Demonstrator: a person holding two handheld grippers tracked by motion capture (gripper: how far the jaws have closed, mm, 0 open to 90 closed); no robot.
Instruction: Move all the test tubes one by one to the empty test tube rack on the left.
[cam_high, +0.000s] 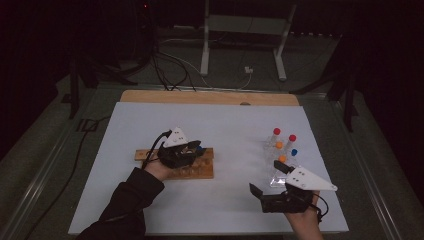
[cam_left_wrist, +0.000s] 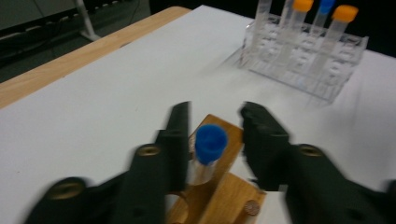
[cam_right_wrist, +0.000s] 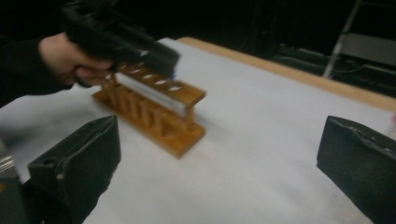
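A wooden tube rack (cam_high: 200, 169) lies left of the middle of the white table. A blue-capped tube (cam_left_wrist: 210, 143) stands upright in a hole at the rack's (cam_left_wrist: 226, 186) end. My left gripper (cam_left_wrist: 215, 112) straddles this tube with its jaws open; a gap shows on the right jaw's side. From above, the left gripper (cam_high: 192, 150) hovers over the rack's right end. My right gripper (cam_high: 269, 179) is at the front right, just before the clear rack (cam_high: 272, 152), wide open with nothing between its jaws (cam_right_wrist: 219, 154). It looks across at the wooden rack (cam_right_wrist: 159, 116).
The clear plastic rack (cam_left_wrist: 303, 60) holds several tubes with red, orange and blue caps. A wooden board edge (cam_high: 210, 96) runs along the table's far side. Beyond it, cables and a white stand (cam_high: 245, 30) sit on the dark floor.
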